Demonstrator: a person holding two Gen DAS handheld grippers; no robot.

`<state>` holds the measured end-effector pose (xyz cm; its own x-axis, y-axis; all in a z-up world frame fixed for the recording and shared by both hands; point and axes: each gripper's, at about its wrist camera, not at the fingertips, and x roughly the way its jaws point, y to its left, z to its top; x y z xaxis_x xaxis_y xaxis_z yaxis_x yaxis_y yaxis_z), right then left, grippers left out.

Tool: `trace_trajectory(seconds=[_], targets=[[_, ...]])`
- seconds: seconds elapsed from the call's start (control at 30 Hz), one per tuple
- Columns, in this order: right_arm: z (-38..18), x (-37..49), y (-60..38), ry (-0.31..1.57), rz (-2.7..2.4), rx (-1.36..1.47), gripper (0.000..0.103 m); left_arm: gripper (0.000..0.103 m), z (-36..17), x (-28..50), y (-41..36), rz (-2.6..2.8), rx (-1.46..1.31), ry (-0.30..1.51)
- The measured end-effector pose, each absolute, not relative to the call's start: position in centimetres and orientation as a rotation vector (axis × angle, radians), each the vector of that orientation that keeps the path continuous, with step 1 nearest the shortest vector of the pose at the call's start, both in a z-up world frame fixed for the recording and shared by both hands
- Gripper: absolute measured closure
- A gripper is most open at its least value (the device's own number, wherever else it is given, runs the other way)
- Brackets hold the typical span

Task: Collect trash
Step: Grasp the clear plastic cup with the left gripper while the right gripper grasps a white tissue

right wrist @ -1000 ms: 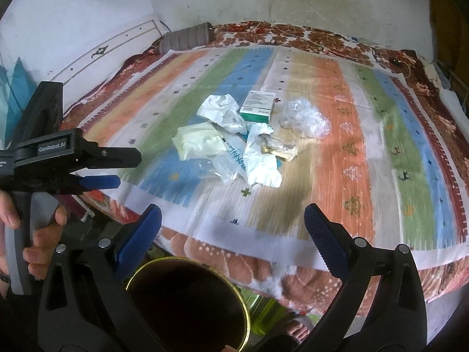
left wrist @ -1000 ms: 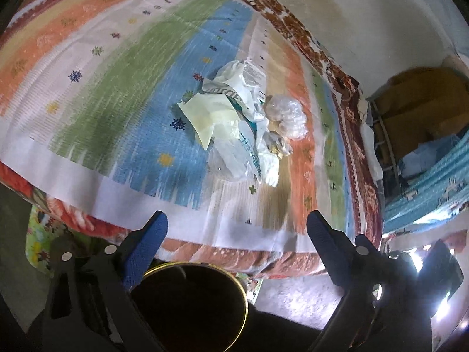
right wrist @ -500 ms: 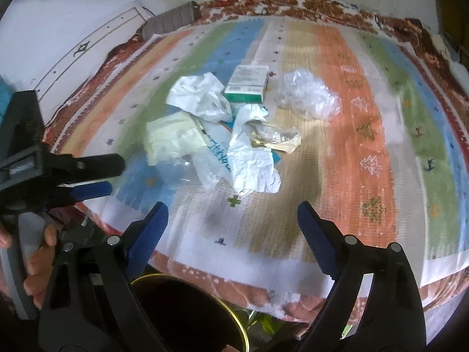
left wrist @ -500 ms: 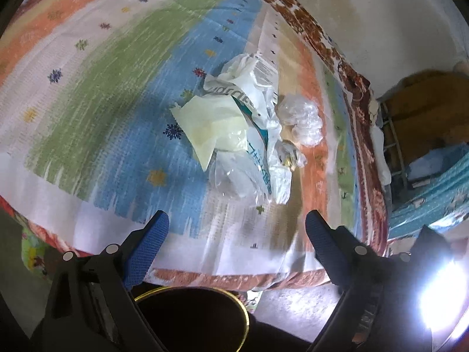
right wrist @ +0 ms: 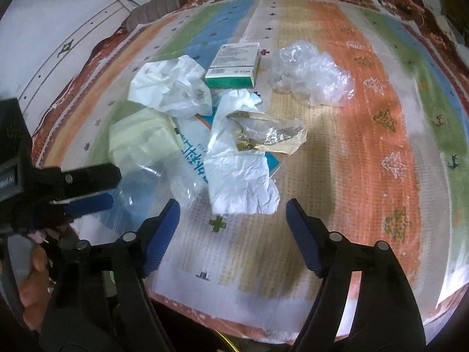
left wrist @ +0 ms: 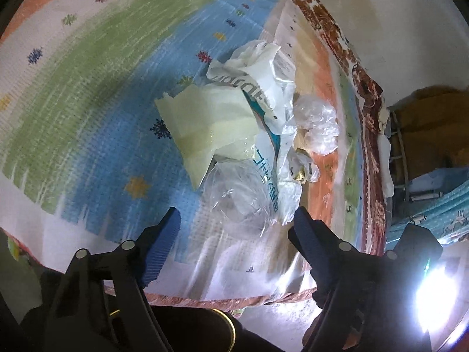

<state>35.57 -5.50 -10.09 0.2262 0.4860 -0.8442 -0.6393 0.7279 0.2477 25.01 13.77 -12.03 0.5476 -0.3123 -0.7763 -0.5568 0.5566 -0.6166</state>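
The trash is heaped near the middle of the striped bedspread (right wrist: 366,123), and both views have been brought much closer to it than a second ago, when the whole bed and the wall behind were seen. The left gripper (left wrist: 236,220) has been lowered over the clear plastic bag (left wrist: 237,196) at the near edge of the heap; its jaws are closing but are not yet pressed on anything, the bag lying just ahead of the blue pads (left wrist: 164,243). The pale yellow sheet (left wrist: 211,126) and the white printed bag (left wrist: 255,76) are seen just beyond it. The right gripper (right wrist: 233,217) has been brought down before the crumpled white paper (right wrist: 240,176), which now fills the space ahead of its narrowing jaws; nothing is gripped between them. Behind the paper lie the gold-trimmed clear wrapper (right wrist: 272,138), the green and white carton (right wrist: 234,64) and the crumpled clear plastic (right wrist: 313,73), none of them shifted. In the right view the left gripper (right wrist: 88,187) is seen at the left edge, nearer the heap than before, held in a hand (right wrist: 32,281).
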Motion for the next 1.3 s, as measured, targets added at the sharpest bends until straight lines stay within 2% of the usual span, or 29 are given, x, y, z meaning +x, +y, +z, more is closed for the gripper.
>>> trace_trajectory(seconds=[0.13,0.23,0.3,0.4,0.47,0.57,0.67,0.93,1.3], targets=[[-10.9,36.4,-5.4,1.122,0.77,-0.159,0.049,0.032,-13.0,25.5,13.8,0.185,-1.032,1.045],[-11.3,36.9,-5.2,1.134,0.776,-0.15,0.052,0.033,-13.5,26.0,13.8,0.174,-1.034,1.05],[-11.6,37.3,-5.1,1.144,0.777,-0.14,0.056,0.043,-13.9,26.4,13.5,0.154,-1.038,1.06],[-12.2,37.6,-4.8,1.163,0.787,-0.139,0.069,0.055,-14.2,27.0,13.3,0.156,-1.016,1.072],[-12.3,37.5,-4.7,1.165,0.791,-0.142,0.082,0.059,-14.2,27.2,13.2,0.146,-1.015,1.07],[-12.0,37.4,-4.6,1.167,0.82,-0.132,0.096,0.06,-13.7,27.1,13.1,0.139,-1.002,1.059],[-11.3,37.3,-4.7,1.154,0.83,-0.125,0.1,0.06,-12.8,26.7,13.0,0.154,-0.993,1.044],[-8.4,36.8,-5.2,1.083,0.822,-0.161,0.101,0.06,-9.5,26.5,12.5,0.121,-0.929,1.013],[-5.5,35.2,-6.2,0.985,0.807,-0.234,0.101,0.06,-7.9,26.2,12.9,0.133,-0.832,0.993]])
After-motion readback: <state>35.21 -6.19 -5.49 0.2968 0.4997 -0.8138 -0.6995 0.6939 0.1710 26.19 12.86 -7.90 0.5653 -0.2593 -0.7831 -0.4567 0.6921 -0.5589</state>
